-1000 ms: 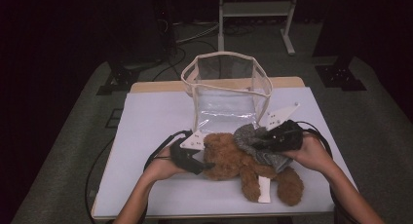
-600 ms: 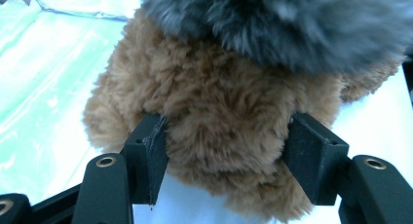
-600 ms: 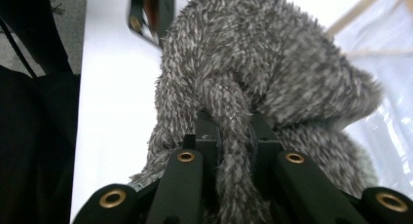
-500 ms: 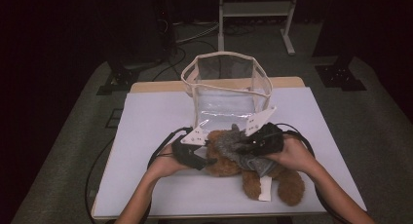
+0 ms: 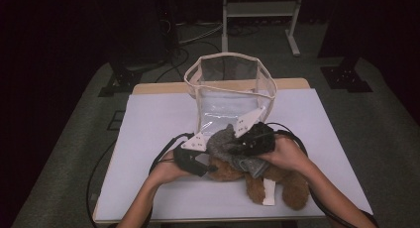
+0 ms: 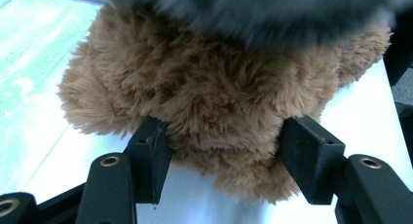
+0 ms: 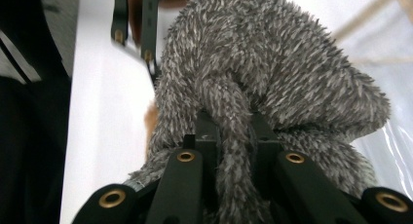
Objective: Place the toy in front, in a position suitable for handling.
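Near the tabletop's (image 5: 148,139) front edge, the left gripper (image 6: 224,156) straddles the brown plush teddy bear (image 6: 204,102), jaws apart; the right gripper (image 7: 231,136) pinches its grey fuzzy garment (image 7: 272,73).

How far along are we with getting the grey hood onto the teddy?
Done: the right gripper is shut on the grey hood. In hand: the hood sits bunched over the teddy's head, while the open left gripper straddles the head. Left, seemingly: pulling the hood fully on. The clear bag behind stands open.
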Demonstrator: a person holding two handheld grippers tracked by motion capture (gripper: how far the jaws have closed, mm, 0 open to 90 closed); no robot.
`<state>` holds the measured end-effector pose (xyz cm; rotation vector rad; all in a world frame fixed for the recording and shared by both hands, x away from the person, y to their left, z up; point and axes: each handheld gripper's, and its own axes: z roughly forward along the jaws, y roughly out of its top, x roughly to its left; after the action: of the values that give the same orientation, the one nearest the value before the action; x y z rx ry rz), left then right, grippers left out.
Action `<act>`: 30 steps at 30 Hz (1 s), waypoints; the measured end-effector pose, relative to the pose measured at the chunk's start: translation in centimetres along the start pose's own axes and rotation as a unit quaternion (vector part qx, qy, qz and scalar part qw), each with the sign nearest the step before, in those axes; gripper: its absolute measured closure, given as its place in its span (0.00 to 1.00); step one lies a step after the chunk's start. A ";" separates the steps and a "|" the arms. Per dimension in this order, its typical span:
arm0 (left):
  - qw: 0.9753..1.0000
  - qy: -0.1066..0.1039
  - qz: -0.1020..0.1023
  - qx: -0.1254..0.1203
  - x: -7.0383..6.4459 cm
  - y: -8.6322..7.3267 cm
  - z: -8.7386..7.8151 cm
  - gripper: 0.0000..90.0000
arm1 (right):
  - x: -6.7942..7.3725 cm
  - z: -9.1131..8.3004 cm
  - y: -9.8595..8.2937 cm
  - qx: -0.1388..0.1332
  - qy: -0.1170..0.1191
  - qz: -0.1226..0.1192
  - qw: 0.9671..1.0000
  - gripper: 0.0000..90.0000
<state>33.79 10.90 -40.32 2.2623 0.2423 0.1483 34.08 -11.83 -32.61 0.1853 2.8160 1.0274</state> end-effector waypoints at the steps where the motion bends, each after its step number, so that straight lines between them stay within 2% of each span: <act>1: 1.000 0.000 0.001 0.001 -0.1 0.0 0.0 0.43 | -0.1 0.2 0.3 -0.001 0.004 0.001 1.000 0.87; 5: 1.000 0.001 0.003 0.002 -0.2 -0.1 -0.1 0.43 | -0.8 0.7 0.8 -0.006 0.016 0.006 1.000 0.87; 8: 1.000 0.006 0.007 0.004 -0.2 0.0 -0.4 0.43 | -1.9 -0.3 0.1 -0.008 0.007 0.024 1.000 0.87; 9: 1.000 0.007 0.008 0.005 -0.2 0.0 -0.5 0.42 | -2.3 -0.7 -0.4 -0.007 0.002 0.037 0.999 0.87; 11: 1.000 0.011 0.008 0.000 -0.2 0.2 -0.7 0.40 | -2.8 -1.1 -1.2 -0.007 0.001 0.044 0.999 0.87; 12: 1.000 0.013 0.006 -0.006 -0.2 0.4 -0.8 0.39 | -2.9 -1.2 -1.5 -0.006 0.002 0.052 0.999 0.87; 15: 1.000 0.016 0.007 -0.022 -0.3 1.2 -1.0 0.38 | -2.2 -1.2 -2.1 -0.005 0.014 0.053 0.998 0.87; 18: 1.000 0.000 0.017 -0.010 -0.5 1.5 -0.6 0.43 | -1.3 -1.3 -2.2 -0.006 0.029 0.051 0.998 0.87; 20: 1.000 -0.004 0.020 -0.009 -0.8 1.6 -0.4 0.44 | -1.6 -1.5 -2.1 -0.008 0.031 0.047 0.998 0.87; 21: 1.000 -0.006 0.023 -0.008 -0.9 1.6 -0.4 0.45 | -1.9 -1.5 -2.0 -0.013 0.033 0.053 0.998 0.87; 25: 0.999 -0.009 0.034 -0.001 -1.5 1.6 -0.3 0.45 | -3.2 -0.5 -0.7 -0.016 0.038 0.063 0.997 0.87; 26: 0.999 -0.010 0.035 -0.001 -1.6 1.5 -0.3 0.45 | -3.4 -0.1 -0.3 -0.015 0.042 0.059 0.997 0.87; 30: 0.999 -0.013 0.033 0.001 -1.7 1.0 -0.5 0.45 | -3.5 1.4 0.4 0.001 0.058 0.054 0.997 0.87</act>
<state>32.17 10.25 -39.24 2.2737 0.1538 0.1547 37.77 -11.24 -33.09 0.2904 2.9392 1.0925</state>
